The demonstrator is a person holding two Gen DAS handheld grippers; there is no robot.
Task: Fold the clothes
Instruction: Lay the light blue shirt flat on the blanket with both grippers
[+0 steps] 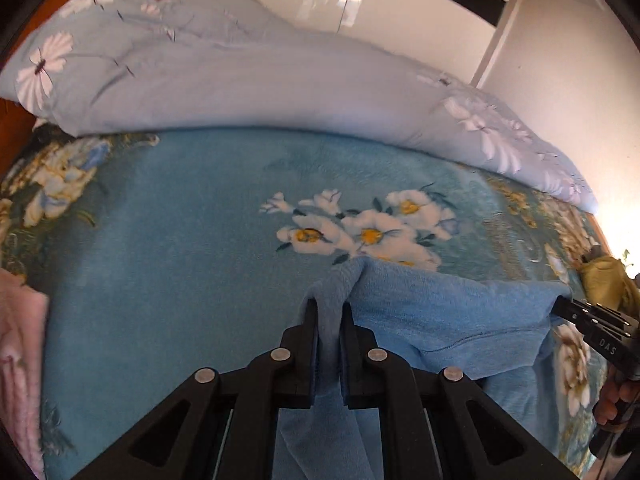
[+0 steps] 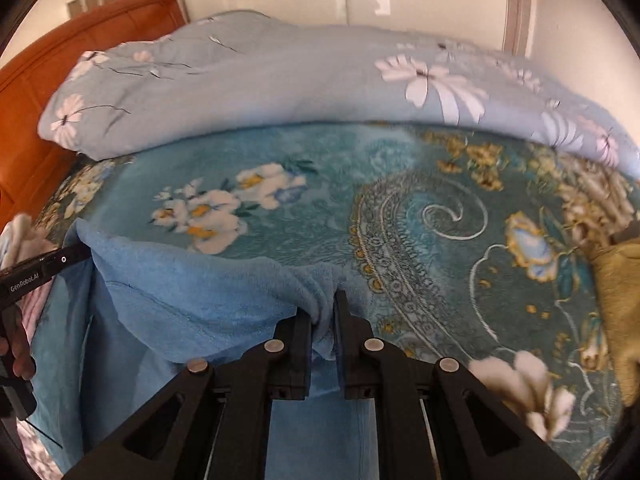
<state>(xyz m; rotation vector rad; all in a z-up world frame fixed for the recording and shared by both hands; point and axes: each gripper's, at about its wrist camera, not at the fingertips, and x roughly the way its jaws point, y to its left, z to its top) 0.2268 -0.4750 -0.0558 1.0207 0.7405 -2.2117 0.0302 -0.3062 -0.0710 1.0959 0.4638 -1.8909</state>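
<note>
A light blue fleece garment (image 1: 452, 320) hangs stretched between my two grippers above the bed. My left gripper (image 1: 329, 309) is shut on one bunched top corner of it. My right gripper (image 2: 322, 307) is shut on the other top corner; the garment (image 2: 200, 292) spreads to its left. Each gripper shows in the other's view: the right one at the far right (image 1: 576, 312), the left one at the far left (image 2: 68, 258). The garment's lower part hangs down behind the fingers.
The bed is covered by a teal floral blanket (image 1: 180, 220). A rolled pale blue flowered quilt (image 1: 240, 76) lies along the far side. A pink cloth (image 1: 20, 340) lies at the left, an olive-yellow garment (image 2: 620, 300) at the right. An orange headboard (image 2: 80, 40) stands at the back left.
</note>
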